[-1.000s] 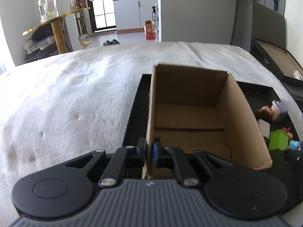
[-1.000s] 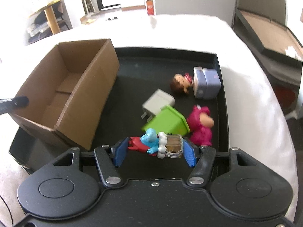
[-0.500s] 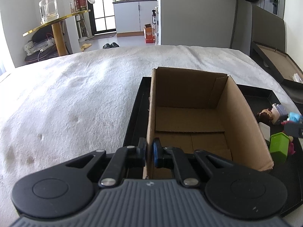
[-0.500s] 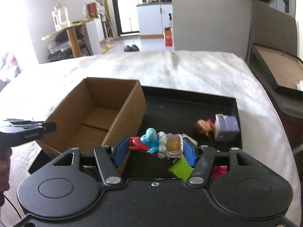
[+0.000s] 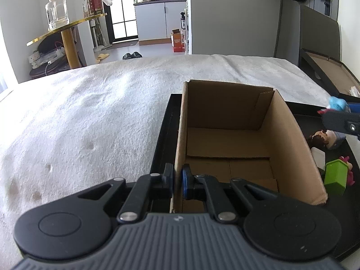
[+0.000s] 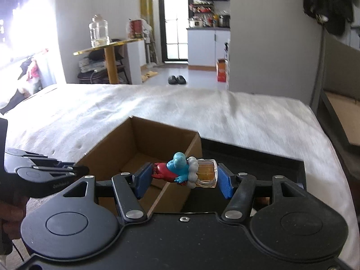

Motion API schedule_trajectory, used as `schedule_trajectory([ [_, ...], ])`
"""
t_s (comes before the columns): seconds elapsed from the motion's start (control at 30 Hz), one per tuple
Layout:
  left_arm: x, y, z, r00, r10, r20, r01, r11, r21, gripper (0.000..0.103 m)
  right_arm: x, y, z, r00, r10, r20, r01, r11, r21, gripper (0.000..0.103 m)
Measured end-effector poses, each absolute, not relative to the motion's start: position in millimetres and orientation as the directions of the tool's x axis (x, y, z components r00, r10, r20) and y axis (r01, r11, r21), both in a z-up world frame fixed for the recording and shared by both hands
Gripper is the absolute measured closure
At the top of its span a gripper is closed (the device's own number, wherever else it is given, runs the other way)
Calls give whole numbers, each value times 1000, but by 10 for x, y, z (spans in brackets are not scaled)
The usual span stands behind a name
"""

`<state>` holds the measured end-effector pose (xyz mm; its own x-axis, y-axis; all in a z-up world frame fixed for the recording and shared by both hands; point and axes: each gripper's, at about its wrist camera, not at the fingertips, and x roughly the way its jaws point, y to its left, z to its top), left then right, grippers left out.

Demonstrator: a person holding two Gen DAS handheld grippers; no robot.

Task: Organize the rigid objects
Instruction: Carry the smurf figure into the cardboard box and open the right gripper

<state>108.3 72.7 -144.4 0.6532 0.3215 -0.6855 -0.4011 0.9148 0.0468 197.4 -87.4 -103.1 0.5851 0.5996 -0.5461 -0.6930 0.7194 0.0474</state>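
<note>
The left gripper (image 5: 177, 177) has its jaws clamped on the cardboard box (image 5: 227, 144) wall, in a black tray (image 5: 162, 135). The right gripper (image 6: 184, 176) holds a blue figurine (image 6: 180, 168) above the box's right wall. Green block (image 5: 335, 176), doll (image 5: 324, 136) lie beside it.

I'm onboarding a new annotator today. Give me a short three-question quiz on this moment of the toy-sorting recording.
1. True or false: the left gripper is shut on a wall of the cardboard box.
2. What does the right gripper hold? A) green block B) blue figurine C) nothing
3. Fill in: the inside of the box appears ____.

Key
1. True.
2. B, the blue figurine, held above the box's near corner.
3. Empty; the green block lies on the black tray.
</note>
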Motion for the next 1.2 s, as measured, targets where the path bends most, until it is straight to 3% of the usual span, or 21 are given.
schedule_trajectory([
  [0.67,1117,834,-1429,633,285,-720,-416,909,-6,95,1948,-194,-1087,511,652,-560,-792,611,-11,43],
  [0.83,1152,823,-1434,620,273,-736,-408,913,-5,92,1965,-212,-1069,539,624,-566,-770,638,-29,30],
  [1.2,1189,738,-1457,578,319,-751,-435,899,47,92,1978,-598,-1051,547,582,-602,-709,704,36,20],
])
